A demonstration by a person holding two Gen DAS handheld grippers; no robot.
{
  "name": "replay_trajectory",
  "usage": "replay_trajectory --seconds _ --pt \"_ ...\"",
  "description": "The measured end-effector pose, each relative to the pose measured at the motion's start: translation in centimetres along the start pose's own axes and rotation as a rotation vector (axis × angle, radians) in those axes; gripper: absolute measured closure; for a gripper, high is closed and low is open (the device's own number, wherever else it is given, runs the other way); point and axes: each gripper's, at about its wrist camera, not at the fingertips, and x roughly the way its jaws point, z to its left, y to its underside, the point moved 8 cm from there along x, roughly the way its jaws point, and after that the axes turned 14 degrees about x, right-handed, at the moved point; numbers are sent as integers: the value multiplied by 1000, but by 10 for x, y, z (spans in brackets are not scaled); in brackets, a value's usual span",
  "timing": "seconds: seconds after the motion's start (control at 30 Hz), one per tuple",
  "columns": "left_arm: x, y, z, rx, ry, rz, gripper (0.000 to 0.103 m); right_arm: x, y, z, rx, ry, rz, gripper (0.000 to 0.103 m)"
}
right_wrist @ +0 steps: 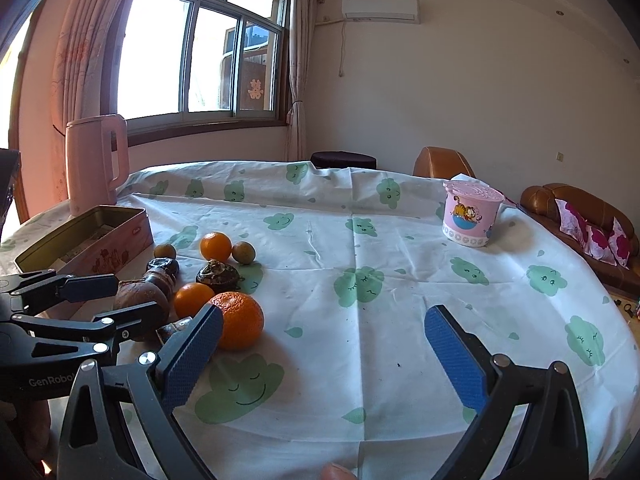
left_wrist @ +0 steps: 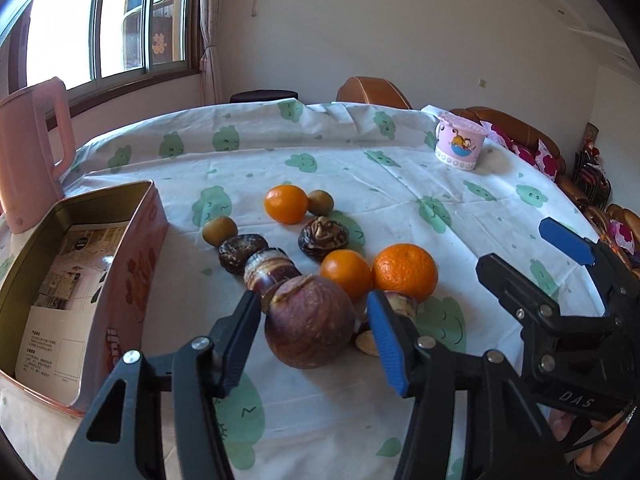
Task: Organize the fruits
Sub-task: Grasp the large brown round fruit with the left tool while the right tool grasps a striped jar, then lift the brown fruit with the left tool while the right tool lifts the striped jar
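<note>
A cluster of fruit lies on the clothed table: a large purple-brown round fruit (left_wrist: pixel 310 322), three oranges (left_wrist: pixel 405 272) (left_wrist: pixel 346 274) (left_wrist: pixel 286 204), two small green-brown fruits (left_wrist: pixel 219 230), and dark knobbly corms (left_wrist: pixel 323 237). My left gripper (left_wrist: pixel 312 320) is open, its fingers on either side of the purple fruit with small gaps. My right gripper (right_wrist: pixel 320 340) is open and empty, over bare cloth right of the big orange (right_wrist: pixel 239 320). The left gripper also shows in the right wrist view (right_wrist: pixel 94 300). An open pink tin (left_wrist: pixel 80 280) with a leaflet inside stands left of the fruit.
A pink kettle (left_wrist: pixel 30 152) stands behind the tin at the table's left edge. A pink cartoon tub (left_wrist: pixel 460 146) sits at the far right of the table. Chairs and a sofa (right_wrist: pixel 576 216) ring the round table. The cloth (right_wrist: pixel 360 240) is white with green clouds.
</note>
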Motion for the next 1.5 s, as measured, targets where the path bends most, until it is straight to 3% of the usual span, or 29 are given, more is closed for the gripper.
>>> replay_trajectory --seconds 0.17,0.43,0.63,1.0,1.3,1.5 --pt "-3 2 4 -31 32 -22 55 3 5 6 -19 -26 30 25" --pt "-23 4 34 -46 -95 -89 55 3 18 42 -72 -159 94 44" --pt "-30 6 45 -84 -91 -125 55 3 32 73 -120 -254 150 54" --pt "-30 9 48 -121 -55 -137 55 16 39 98 -199 -296 219 61" --pt "-30 10 48 -124 -47 -137 55 22 39 92 -173 -244 236 61" --pt "-31 10 46 -123 -46 -138 55 24 47 102 -276 -196 252 59"
